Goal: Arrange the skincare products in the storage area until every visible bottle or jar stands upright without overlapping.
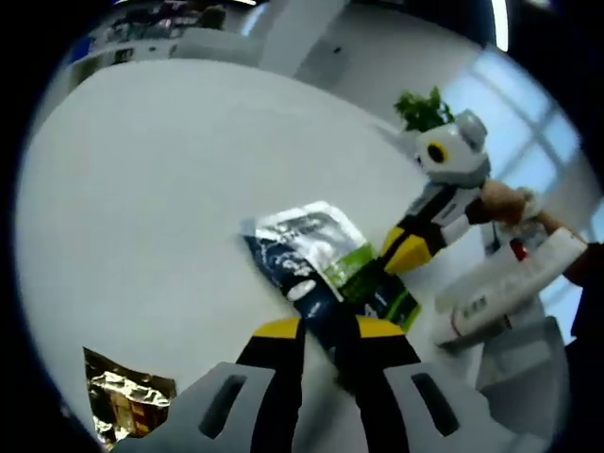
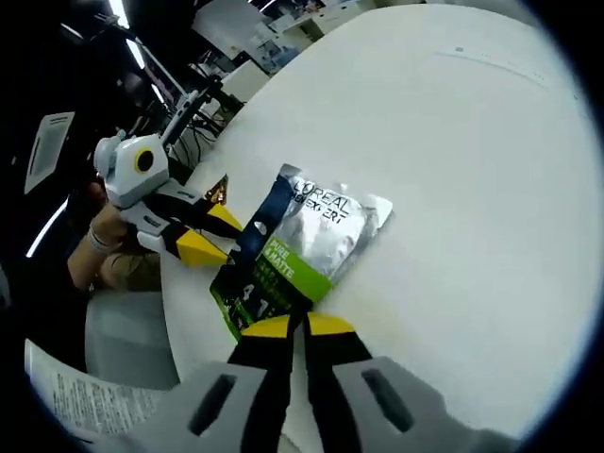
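A flat foil skincare sachet (image 1: pixel 316 250), silver, dark blue and green, lies on the white table (image 1: pixel 160 189). In the right gripper view the sachet (image 2: pixel 311 231) has its green end pinched in my right gripper (image 2: pixel 300 326), which is shut on it. In the left gripper view my left gripper (image 1: pixel 328 330) stands open, with the sachet's dark blue end between its fingers. The right gripper (image 1: pixel 401 250) comes in from the right and holds the green edge. The left gripper (image 2: pixel 212 236) reaches the sachet's blue edge from the left.
A gold foil packet (image 1: pixel 123 401) lies near my left gripper, and the gold packet (image 2: pixel 219 189) peeks out behind it. A white printed sheet (image 1: pixel 510 283) sits at the table's edge by a hand (image 1: pixel 505 203). A green plant (image 1: pixel 425 109) stands beyond. White table (image 2: pixel 472 189) stretches behind the sachet.
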Motion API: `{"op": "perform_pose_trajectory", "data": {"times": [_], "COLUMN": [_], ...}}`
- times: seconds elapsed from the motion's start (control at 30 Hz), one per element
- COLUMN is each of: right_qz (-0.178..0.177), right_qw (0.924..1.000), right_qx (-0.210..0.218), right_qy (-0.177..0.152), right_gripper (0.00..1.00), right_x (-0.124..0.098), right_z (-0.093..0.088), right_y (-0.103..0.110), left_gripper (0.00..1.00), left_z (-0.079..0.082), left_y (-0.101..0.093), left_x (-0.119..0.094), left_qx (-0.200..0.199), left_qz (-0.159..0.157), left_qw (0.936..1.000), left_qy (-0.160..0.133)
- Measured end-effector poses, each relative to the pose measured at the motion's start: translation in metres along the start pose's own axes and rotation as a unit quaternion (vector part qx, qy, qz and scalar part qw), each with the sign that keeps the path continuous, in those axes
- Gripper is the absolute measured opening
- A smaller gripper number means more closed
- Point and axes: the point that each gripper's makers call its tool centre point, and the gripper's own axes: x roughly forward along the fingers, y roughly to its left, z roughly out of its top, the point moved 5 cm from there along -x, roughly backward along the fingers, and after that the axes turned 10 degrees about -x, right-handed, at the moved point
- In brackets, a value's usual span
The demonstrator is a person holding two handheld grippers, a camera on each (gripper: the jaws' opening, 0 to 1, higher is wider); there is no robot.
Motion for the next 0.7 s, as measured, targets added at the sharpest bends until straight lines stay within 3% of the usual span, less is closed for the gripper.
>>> {"op": "perform_pose_trajectory", "data": {"times": [0.13, 0.17, 0.37, 0.5, 0.6, 0.7], "right_qz": [0.003, 0.001, -0.006, -0.011, -0.007, -0.008], "right_qw": [1.0, 0.9998, 0.9991, 0.9981, 0.9979, 0.9979], "right_qx": [-0.008, -0.015, -0.037, -0.055, -0.064, -0.064], "right_qy": [0.005, 0.008, 0.017, 0.026, 0.007, -0.009], "right_gripper": [0.05, 0.05, 0.04, 0.02, 0.01, 0.01], "right_x": [0.0, 0.0, -0.001, -0.003, -0.012, -0.02], "right_z": [0.001, 0.002, 0.003, 0.004, 0.009, 0.015], "right_y": [0.001, -0.001, 0.0, 0.004, 0.009, 0.008], "left_gripper": [0.16, 0.18, 0.17, 0.21, 0.23, 0.17], "left_z": [0.0, -0.001, 0.001, 0.002, 0.005, 0.009], "left_y": [-0.003, -0.009, -0.005, -0.01, -0.007, -0.006], "left_x": [0.004, 0.006, 0.005, 0.006, 0.004, -0.001], "left_qx": [-0.025, -0.046, -0.05, -0.045, -0.038, -0.052], "left_qz": [-0.027, -0.053, -0.049, -0.053, -0.048, -0.048], "left_qw": [0.9993, 0.9976, 0.9975, 0.9976, 0.9981, 0.9973], "left_qy": [-0.004, 0.0, -0.005, -0.005, -0.009, -0.021]}}
